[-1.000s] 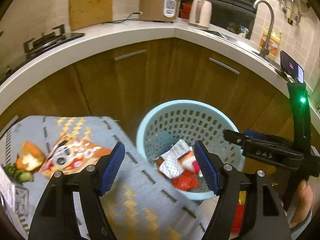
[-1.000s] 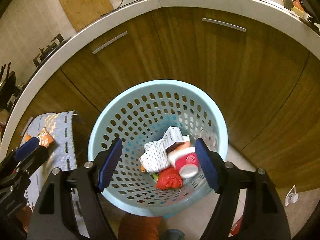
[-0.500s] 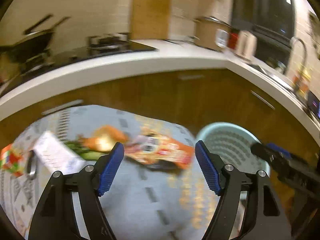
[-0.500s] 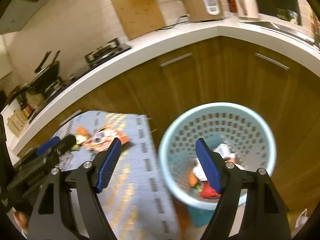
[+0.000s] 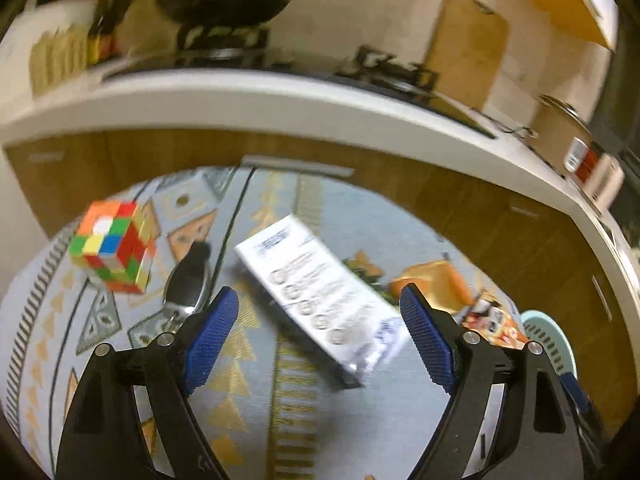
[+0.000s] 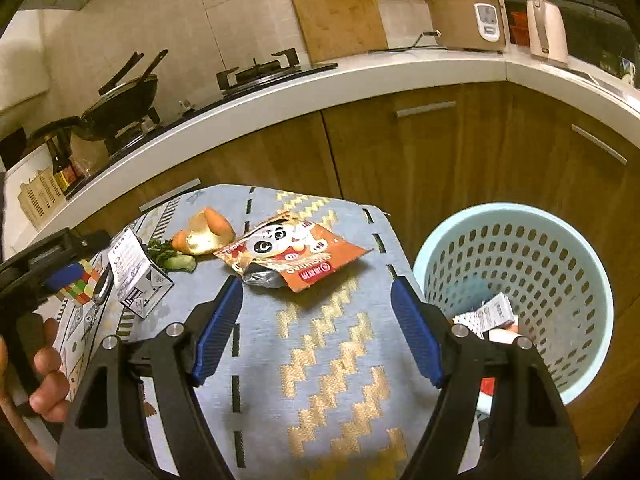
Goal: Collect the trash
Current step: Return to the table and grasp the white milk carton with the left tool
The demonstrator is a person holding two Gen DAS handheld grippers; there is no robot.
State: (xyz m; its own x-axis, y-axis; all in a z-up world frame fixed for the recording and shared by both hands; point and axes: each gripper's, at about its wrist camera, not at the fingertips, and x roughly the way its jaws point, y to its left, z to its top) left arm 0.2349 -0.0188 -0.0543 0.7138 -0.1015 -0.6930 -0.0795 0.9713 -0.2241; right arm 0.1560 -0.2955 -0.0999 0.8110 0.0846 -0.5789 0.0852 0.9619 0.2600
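Observation:
A white carton (image 5: 320,296) lies on the patterned cloth, right ahead of my open, empty left gripper (image 5: 320,336); it also shows in the right wrist view (image 6: 136,276). An orange snack wrapper (image 6: 296,260) lies ahead of my open, empty right gripper (image 6: 316,332); its edge shows in the left wrist view (image 5: 492,324). Orange peel (image 6: 206,236) and green scraps (image 6: 176,258) lie between carton and wrapper. The pale blue perforated basket (image 6: 560,264) stands on the floor to the right, holding several pieces of trash.
A colour cube (image 5: 112,246) and a metal spoon (image 5: 186,288) lie on the cloth left of the carton. The table (image 6: 336,360) sits in front of brown cabinets under a white counter (image 6: 360,80) with a stove, a wok and a rice cooker.
Both grippers have swung left from over the basket to over the table. The left one now faces the carton, cube and spoon; the right one faces the snack wrapper.

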